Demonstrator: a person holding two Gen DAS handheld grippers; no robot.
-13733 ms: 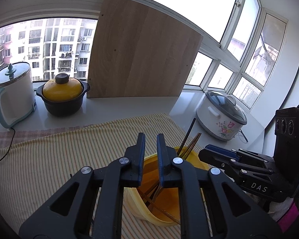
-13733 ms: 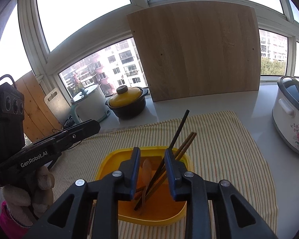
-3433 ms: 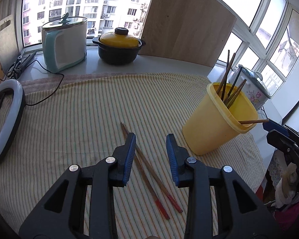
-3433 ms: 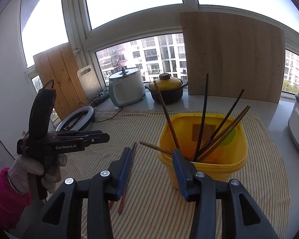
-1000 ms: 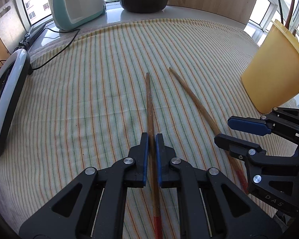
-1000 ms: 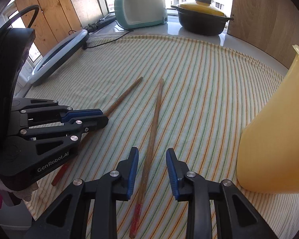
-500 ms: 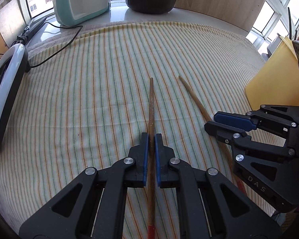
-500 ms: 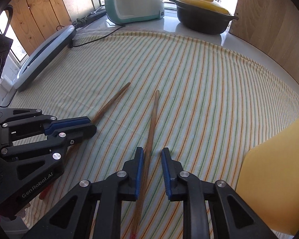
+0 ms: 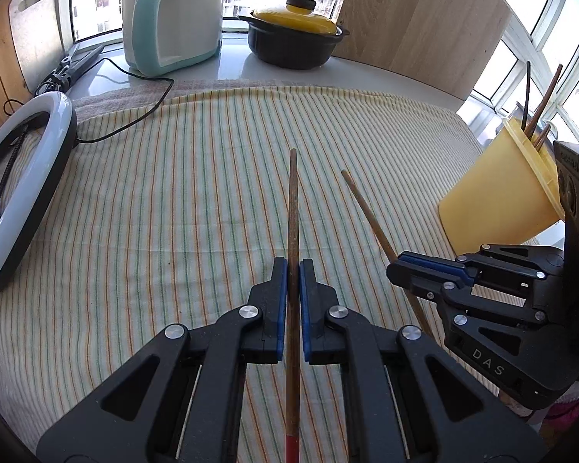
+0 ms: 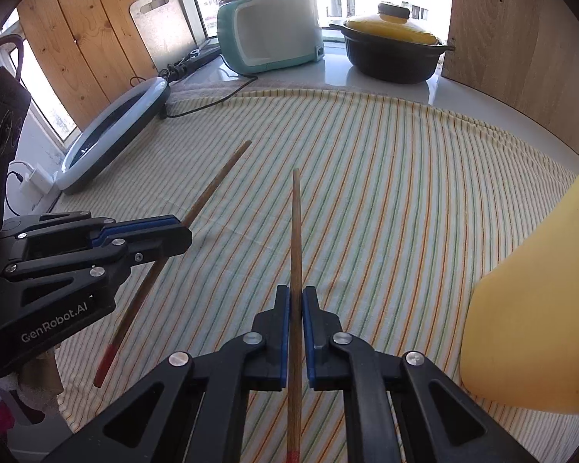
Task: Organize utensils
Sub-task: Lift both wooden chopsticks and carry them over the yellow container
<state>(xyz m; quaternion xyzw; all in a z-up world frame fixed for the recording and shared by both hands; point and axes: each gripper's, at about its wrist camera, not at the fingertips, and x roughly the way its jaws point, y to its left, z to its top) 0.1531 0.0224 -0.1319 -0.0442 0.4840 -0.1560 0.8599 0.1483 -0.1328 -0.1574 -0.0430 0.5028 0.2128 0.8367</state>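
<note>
Chopsticks: left gripper (image 9: pixel 293 270) clamps one chopstick (image 9: pixel 292 208), right gripper (image 10: pixel 296 297) clamps the other chopstick (image 10: pixel 296 231), both pointing 12 o'clock over striped cloth (image 9: pixel 173 193). Pickup looks done; next, likely carry toward yellow bin (image 9: pixel 498 196) at 2 o'clock, tips in.

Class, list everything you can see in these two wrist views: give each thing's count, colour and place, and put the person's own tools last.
Chopsticks: two, brown with red ends, one in the left tool, one in the right.
Yellow container: one, far right on cloth, holding more sticks.
Striped cloth: one, yellow-green, covering the table.
Clay pot: one, black with yellow lid, windowsill.
Cooker: one, white and teal, left of pot.
Ring light: one, white, left edge.
Wooden board: one, leaning at window.
Left tool: shut.
Right tool: shut.
</note>
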